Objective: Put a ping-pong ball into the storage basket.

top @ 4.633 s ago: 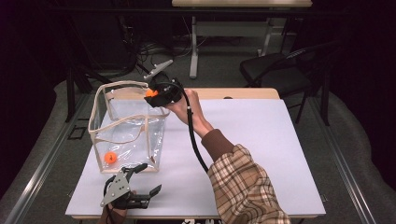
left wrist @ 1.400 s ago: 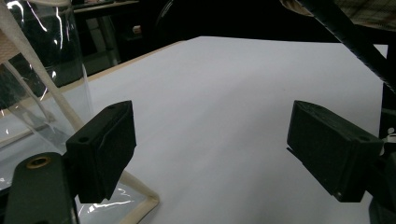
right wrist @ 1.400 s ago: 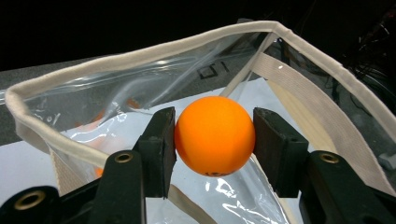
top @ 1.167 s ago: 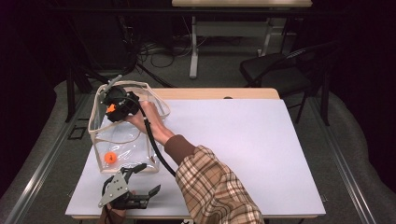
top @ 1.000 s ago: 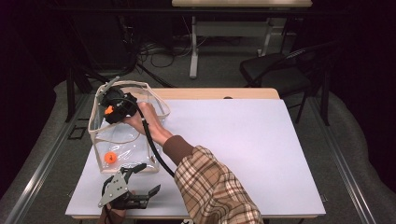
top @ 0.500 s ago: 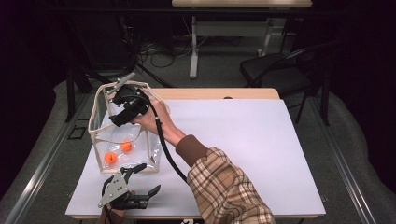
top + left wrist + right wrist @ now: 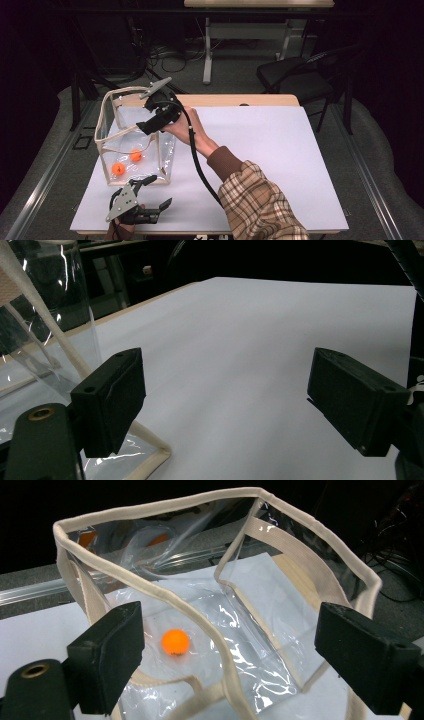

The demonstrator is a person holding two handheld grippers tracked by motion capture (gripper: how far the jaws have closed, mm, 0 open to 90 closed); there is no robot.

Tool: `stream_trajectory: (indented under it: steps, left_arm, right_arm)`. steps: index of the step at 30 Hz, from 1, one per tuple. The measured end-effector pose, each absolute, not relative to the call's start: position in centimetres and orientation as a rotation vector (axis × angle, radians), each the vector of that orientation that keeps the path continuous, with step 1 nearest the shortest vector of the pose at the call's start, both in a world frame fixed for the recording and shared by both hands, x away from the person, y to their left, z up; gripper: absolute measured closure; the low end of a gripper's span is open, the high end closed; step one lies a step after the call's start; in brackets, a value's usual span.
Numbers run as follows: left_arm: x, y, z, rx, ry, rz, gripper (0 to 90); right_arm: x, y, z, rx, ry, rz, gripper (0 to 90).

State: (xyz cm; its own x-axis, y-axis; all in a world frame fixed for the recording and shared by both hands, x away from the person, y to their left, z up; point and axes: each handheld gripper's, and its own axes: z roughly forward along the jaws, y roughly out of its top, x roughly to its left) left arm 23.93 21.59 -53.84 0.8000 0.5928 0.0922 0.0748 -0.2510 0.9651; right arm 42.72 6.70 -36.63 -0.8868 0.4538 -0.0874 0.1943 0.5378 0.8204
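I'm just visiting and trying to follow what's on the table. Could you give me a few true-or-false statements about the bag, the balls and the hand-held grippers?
1. Two orange balls lie inside the clear bag. True.
2. The right hand-held gripper grips a ball. False: its jaws have just been opening and nothing is between them.
3. The left hand-held gripper rests open near the table's front edge. True.
4. The bag lies flat on its side. False: it stands upright, mouth open.
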Motion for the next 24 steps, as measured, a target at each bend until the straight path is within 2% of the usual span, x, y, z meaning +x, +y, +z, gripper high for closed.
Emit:
stream_trajectory:
  steps: [24]
  left_arm:
    - [23.8,21.6,-53.8,1.78,0.521,0.537,15.5]
  right_arm:
    - [42.3,0.2,-38.4,0.62,2.454,1.212,2.7]
